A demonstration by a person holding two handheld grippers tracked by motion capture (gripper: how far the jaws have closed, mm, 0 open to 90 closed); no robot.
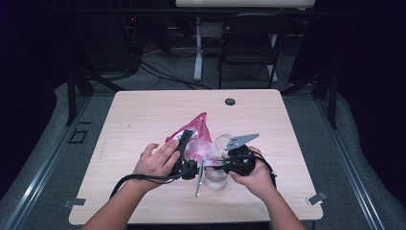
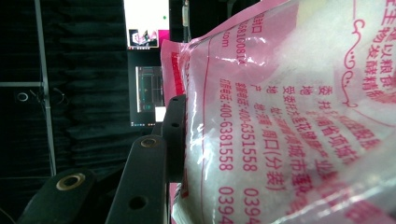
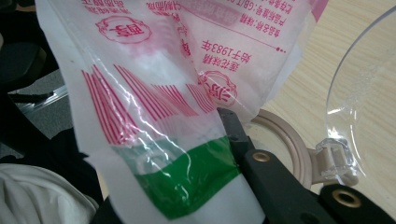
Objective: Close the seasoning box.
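One pink bag (image 1: pixel 198 136) lies mid-table, long axis diagonal, far corner pointing away from the person, near end over one clear jar (image 1: pixel 215 178). Left gripper (image 1: pixel 184 143) clamps the bag's body; right gripper (image 1: pixel 229 160) pinches its printed edge (image 3: pixel 177 154). One open lid (image 3: pixel 364 93) beside.

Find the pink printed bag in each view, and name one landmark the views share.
High view: the pink bag lies mid-table, between the left gripper and the right gripper.
Left gripper view: it covers the right half, against a black jaw.
Right gripper view: its green-striped end hangs top left, pinched.
Shared landmark: the bag's red print.
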